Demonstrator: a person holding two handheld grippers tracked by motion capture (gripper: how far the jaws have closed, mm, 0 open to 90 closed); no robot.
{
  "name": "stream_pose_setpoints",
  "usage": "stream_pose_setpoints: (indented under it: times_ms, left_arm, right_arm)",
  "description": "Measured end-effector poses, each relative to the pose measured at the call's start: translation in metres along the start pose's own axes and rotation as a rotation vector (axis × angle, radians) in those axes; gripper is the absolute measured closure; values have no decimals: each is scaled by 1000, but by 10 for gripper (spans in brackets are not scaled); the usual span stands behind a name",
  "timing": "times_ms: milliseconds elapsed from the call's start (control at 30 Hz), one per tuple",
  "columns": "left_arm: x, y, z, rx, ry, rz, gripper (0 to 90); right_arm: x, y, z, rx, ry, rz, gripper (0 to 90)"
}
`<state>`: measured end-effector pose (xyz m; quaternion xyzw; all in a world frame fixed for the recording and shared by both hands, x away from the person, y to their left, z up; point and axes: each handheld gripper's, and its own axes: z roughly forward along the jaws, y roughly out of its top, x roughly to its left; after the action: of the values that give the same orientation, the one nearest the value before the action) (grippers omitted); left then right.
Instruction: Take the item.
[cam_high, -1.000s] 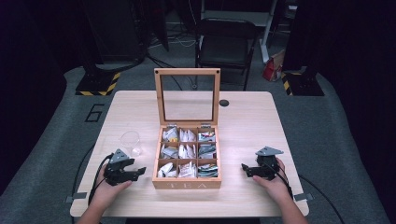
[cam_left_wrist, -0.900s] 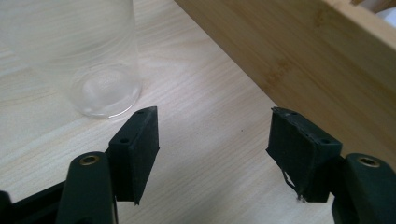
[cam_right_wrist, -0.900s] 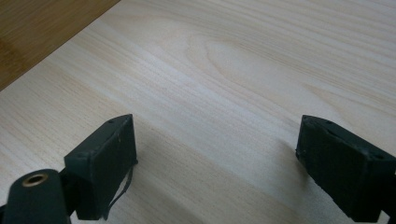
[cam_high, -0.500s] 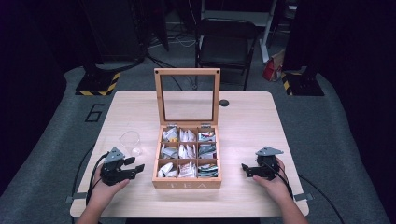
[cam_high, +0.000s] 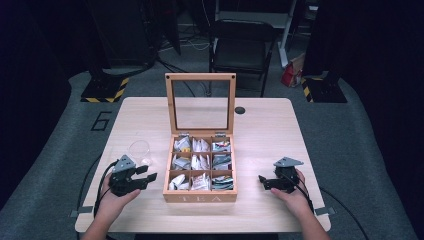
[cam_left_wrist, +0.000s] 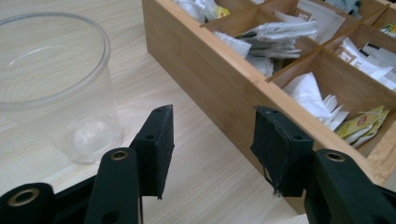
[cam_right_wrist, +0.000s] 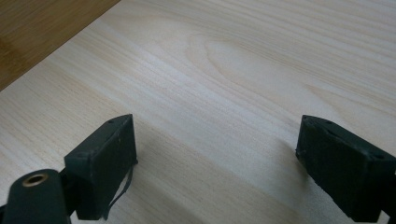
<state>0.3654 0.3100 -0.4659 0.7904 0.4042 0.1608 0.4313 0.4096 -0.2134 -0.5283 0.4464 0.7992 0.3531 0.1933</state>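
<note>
Now the tea box (cam_high: 200, 172) sits at the lower centre of the high view, lid upright, so its compartments of tea bags (cam_left_wrist: 280, 39) are free from above. Just left of it stands the clear cup (cam_high: 139, 152). Your left tool (cam_high: 145, 178) has just been closing; it is half open, with nothing between the jaws. Your right tool (cam_high: 262, 181) is wide open and empty over bare desk (cam_right_wrist: 261, 60), with much free room.
</note>
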Motion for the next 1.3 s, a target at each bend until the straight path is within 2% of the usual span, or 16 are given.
stream_pose_setpoints:
  times_ms: [333,400,567,933,1000,1067,1300]
  left_arm:
    - [-4,12,4,2,2,29,524]
    - [-5,18,5,3,-19,30,540]
    - [-10,24,12,6,-39,49,555]
    - [-18,38,26,8,-61,94,572]
    - [-20,39,28,5,-62,92,572]
    - [-21,41,31,15,-65,114,572]
    - [-24,44,40,16,-71,142,572]
  right_arm:
    - [0,0,0,1,0,1,114]
    - [0,0,0,0,-1,0,115]
    - [0,0,0,0,0,0,115]
    - [0,0,0,1,0,0,115]
    - [0,0,0,0,0,0,115]
    - [0,0,0,0,0,0,114]
    - [0,0,0,0,0,0,115]
